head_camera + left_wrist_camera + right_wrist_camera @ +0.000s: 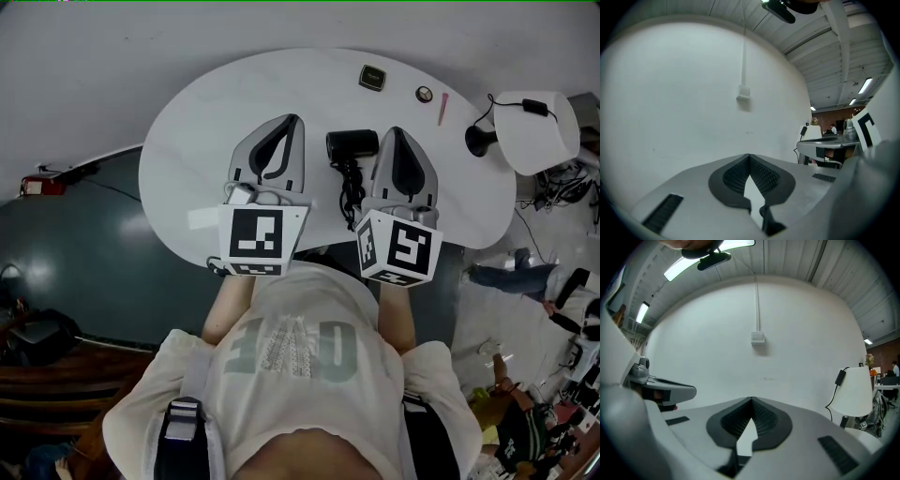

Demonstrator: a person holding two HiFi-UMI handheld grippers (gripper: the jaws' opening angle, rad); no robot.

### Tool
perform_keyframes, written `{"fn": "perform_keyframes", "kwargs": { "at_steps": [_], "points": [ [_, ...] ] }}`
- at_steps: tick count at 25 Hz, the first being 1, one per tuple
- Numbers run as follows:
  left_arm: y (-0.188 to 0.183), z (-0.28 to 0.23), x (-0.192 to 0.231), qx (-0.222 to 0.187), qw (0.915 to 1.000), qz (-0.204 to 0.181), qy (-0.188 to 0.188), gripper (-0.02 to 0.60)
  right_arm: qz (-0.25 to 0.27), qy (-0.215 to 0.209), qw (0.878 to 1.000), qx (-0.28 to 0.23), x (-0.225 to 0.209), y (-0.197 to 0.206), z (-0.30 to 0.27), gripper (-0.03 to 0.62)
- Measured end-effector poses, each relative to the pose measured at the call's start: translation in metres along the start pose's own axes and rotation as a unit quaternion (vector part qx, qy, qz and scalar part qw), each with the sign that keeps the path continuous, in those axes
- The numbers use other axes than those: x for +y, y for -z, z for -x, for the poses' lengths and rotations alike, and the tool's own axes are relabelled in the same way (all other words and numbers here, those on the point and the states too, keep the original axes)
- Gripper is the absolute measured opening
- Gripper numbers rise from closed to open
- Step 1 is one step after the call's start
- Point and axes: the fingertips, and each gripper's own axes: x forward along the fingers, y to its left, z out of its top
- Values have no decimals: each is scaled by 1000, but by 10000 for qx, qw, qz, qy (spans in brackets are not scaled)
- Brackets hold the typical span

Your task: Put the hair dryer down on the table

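A black hair dryer [352, 145] lies on the white oval table [206, 112], its coiled cord [349, 195] trailing toward the near edge. It sits between my two grippers and neither one touches it. My left gripper [293, 120] rests to its left, jaws shut with nothing in them. Just right of the dryer, my right gripper [397, 131] is also shut and holds nothing. In the left gripper view the left gripper [749, 156] shows closed tips against the white wall. The right gripper view shows the right gripper [751, 400] closed the same way.
A small dark square object [372, 77], a little round item [425, 94] and a pink pen [442, 108] lie at the table's far right. A white lamp [536, 131] with a black base [480, 141] stands at the right end. The floor at right holds clutter.
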Motion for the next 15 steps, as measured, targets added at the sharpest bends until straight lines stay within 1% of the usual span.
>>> {"fn": "perform_keyframes", "kwargs": {
  "at_steps": [7,15],
  "points": [
    [-6,2,-1,-44,9999,-95,-7,6,10,-80,10000,22,4,0,1,5],
    [-8,4,-6,-75,9999,-105,45,5,14,-129,9999,40,5,0,3,5]
  ]
}}
